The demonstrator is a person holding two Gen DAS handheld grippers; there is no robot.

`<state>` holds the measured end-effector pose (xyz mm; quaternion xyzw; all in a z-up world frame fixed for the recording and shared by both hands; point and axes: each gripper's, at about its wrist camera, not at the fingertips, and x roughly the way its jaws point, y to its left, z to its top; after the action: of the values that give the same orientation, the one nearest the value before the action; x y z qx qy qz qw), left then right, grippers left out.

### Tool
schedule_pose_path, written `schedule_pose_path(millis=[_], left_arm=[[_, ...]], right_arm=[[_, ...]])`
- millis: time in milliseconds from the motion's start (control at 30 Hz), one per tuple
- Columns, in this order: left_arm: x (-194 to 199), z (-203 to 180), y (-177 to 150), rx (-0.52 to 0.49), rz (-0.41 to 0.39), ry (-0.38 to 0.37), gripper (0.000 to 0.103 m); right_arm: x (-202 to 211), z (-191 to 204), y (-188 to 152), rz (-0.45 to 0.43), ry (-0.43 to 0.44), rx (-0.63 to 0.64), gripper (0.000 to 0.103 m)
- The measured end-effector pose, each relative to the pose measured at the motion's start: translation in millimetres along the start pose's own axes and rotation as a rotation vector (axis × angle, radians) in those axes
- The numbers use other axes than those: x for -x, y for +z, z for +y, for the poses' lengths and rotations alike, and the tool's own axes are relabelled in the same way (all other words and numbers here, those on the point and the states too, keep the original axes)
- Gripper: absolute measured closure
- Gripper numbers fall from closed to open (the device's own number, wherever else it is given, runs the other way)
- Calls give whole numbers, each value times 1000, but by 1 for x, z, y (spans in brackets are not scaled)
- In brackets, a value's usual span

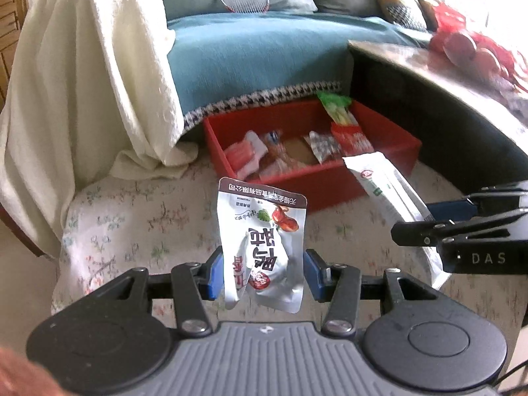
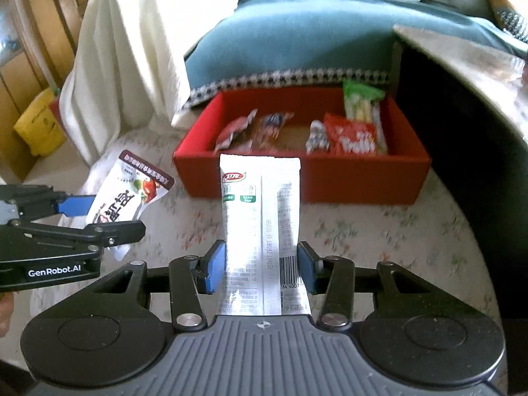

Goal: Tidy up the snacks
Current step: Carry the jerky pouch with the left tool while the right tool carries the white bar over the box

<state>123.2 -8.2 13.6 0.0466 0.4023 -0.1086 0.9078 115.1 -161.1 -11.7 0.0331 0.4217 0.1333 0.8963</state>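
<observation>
Red box point(image 2: 330, 178) with perhaps six snacks, one pouch point(image 1: 264, 247) per gripper point(image 1: 262, 272)

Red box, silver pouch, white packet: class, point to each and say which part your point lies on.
Red box point(image 2: 363, 181), right wrist view, on its front wall.
Silver pouch point(image 1: 264, 247), left wrist view, on its printed middle.
White packet point(image 2: 260, 217), right wrist view, on its centre seam.

each gripper, left point(image 1: 262, 272) and right point(image 2: 261, 267), has a grey ribbed body, two round black caps, black linkage arms with silver screws, and blue fingers point(image 1: 214, 272). white markings "das" and "genrobot.ai" stand on the black sides.
</observation>
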Motion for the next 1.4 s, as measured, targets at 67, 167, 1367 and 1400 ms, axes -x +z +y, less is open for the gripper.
schedule_pose_path(millis=[67,167,1367,1400], left_arm=[[-3,0,10,22,-19,2,61],[-9,0,24,54,-44,12,61],[-147,-6,91,85,-77,50,59],[-147,-5,92,91,-76,50,59]], right_arm=[[1,-4,9,-25,-7,-11,49],[1,-12,22,-58,-17,-28,49],[-114,-66,94,-204,-114,-124,44],[-114,-66,94,-210,-116,-123,45]])
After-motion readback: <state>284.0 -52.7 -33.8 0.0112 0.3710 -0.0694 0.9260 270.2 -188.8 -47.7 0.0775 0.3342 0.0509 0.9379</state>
